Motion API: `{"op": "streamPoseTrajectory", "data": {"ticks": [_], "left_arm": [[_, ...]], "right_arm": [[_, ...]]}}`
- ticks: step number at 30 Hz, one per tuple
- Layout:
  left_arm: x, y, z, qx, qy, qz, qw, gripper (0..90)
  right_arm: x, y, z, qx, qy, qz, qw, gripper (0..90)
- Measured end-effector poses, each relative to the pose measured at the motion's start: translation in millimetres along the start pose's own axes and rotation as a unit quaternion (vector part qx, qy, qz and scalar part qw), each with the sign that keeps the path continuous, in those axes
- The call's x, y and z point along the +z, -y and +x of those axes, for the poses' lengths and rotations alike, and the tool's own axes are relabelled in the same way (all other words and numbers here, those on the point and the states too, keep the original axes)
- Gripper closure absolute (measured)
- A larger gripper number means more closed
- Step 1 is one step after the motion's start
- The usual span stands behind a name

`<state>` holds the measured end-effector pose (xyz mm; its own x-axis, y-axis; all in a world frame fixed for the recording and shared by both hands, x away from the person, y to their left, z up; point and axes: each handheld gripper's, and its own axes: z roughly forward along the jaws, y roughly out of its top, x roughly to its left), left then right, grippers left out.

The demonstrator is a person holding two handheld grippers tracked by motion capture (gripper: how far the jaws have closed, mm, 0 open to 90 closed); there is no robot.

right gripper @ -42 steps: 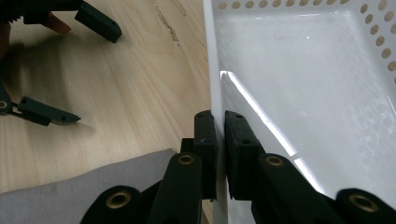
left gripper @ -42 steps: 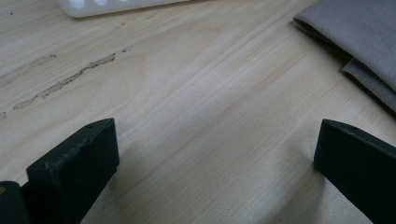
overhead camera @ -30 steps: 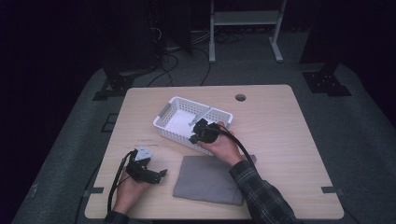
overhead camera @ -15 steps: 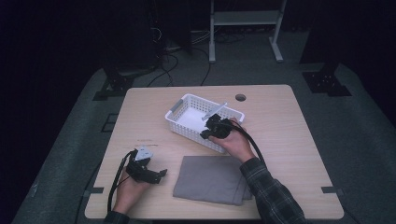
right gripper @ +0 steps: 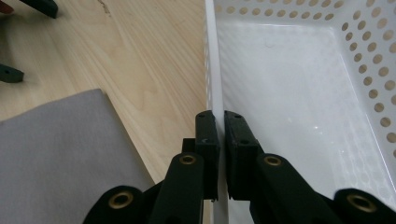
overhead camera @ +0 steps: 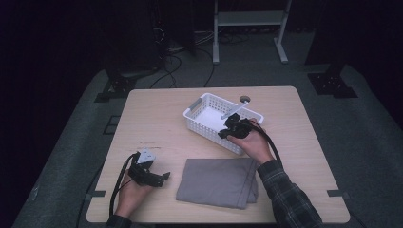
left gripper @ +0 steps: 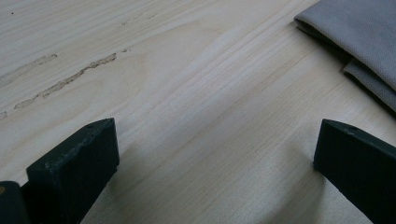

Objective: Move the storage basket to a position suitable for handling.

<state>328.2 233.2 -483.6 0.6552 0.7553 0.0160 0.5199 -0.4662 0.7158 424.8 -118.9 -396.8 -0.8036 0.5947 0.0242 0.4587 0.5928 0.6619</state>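
My right tongs [right gripper: 220, 126] are clamped tight on the near rim of the white basket [overhead camera: 209, 114], one jaw outside the wall and one inside; in the high view the basket sits just right of centre on the surface [overhead camera: 157, 118], angled. My left tongs [overhead camera: 154, 176] rest at the lower left of the frame, jaws spread wide with nothing between them but bare wood. A folded grey cloth [overhead camera: 216, 181] lies flat at the lower middle, between my two hands.
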Motion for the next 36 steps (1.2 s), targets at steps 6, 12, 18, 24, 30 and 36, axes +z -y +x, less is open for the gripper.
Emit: {"op": "streamPoseTrajectory", "data": {"ticks": [6,12,18,24,30,36], "left_arm": [[0.0,0.0,0.0,0.0,0.0,0.0,1.0,0.0],[0.0,0.0,0.0,0.0,0.0,0.0,1.0,0.0],[0.0,0.0,0.2,0.001,-0.001,0.0,1.0,0.0],[-0.2,-0.1,0.4,0.002,-0.001,0.001,1.0,0.0],[-0.2,-0.1,0.2,0.001,0.0,0.001,1.0,0.0],[0.0,0.0,0.0,0.0,0.0,0.0,1.0,0.0]], "right_arm": [[-9.5,9.6,-9.4,0.006,0.009,0.002,0.9999,84.3],[-21.4,19.2,-18.4,0.018,0.02,0.0,0.9996,84.4],[-33.5,30.6,-24.4,0.029,0.029,-0.003,0.9992,84.4],[-45.9,43.8,-28.4,0.038,0.036,-0.005,0.9986,84.4],[-58.0,57.1,-32.3,0.046,0.044,-0.008,0.9979,84.4],[-69.7,71.4,-37.5,0.053,0.054,-0.011,0.9971,84.4]]}}
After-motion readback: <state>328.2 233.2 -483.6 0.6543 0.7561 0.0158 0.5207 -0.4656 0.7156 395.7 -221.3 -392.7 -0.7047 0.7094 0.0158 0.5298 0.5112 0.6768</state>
